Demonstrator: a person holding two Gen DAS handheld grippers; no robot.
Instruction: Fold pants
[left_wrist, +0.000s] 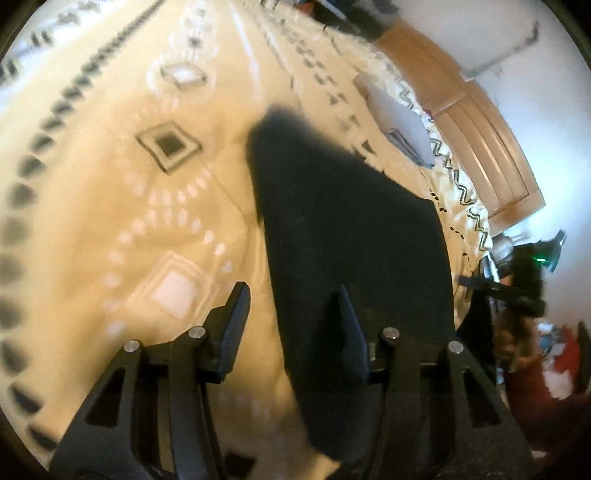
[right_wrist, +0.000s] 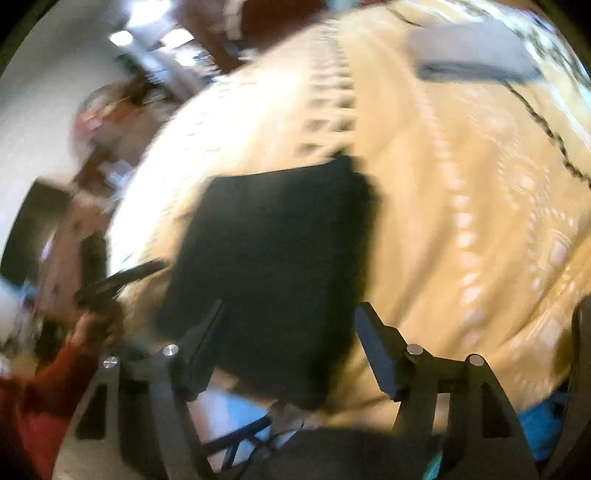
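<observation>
Black pants (left_wrist: 351, 229) lie as a long folded strip on a cream patterned bedspread (left_wrist: 110, 184). My left gripper (left_wrist: 291, 288) hovers over the near end with its jaws apart. The strip's left edge runs below the gap, and the right finger (left_wrist: 351, 325) shows against the black cloth; nothing is pinched. In the blurred right wrist view the pants (right_wrist: 277, 251) look like a dark rectangle near the bed's edge. My right gripper (right_wrist: 291, 303) stands open above their near part, holding nothing.
A grey-blue folded item (left_wrist: 399, 114) lies further up the bed, beside a wooden panel (left_wrist: 480, 129). The bed's edge runs close to the pants on the right. A hand in a red sleeve (right_wrist: 33, 398) and floor clutter show beyond that edge.
</observation>
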